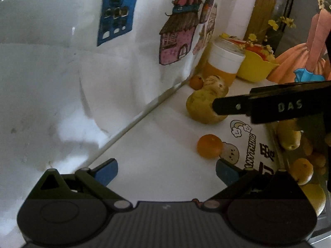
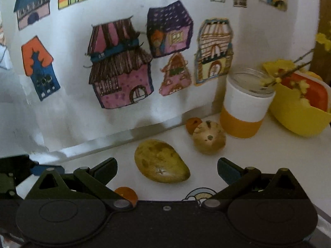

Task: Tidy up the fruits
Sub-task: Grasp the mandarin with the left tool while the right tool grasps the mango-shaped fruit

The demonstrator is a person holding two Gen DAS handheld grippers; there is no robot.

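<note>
Mango (image 2: pixel 161 166): yellow-green w/ brown spots. Small pumpkin (image 2: pixel 209 139): tan, pale streaks. Tangerine (image 1: pixel 209 146): orange; another (image 2: pixel 193 124) behind pumpkin, orange too. Jar (image 2: pixel 246 105): clear glass top, white band, orange base. Bowl (image 2: pixel 300 115): yellow outside, red-orange inside. Flowers (image 2: pixel 289 76): yellow. Surface (image 2: pixel 115 157): white, w/ rainbow-cloud print. Wall sheet (image 2: pixel 68 111): white, drawn houses in pink, purple, blue, orange. Fingers (image 2: pixel 105 170): black, blue pads.

Both fisheye views are dim and slightly soft, with straight lines bowing near the black rounded corners. Pale patches of light fall on the wall (image 1: pixel 62 95) above the table's (image 2: pixel 115 155) back edge. The lower gripper housings sit in deep shadow. Distant drawings look blurred.
</note>
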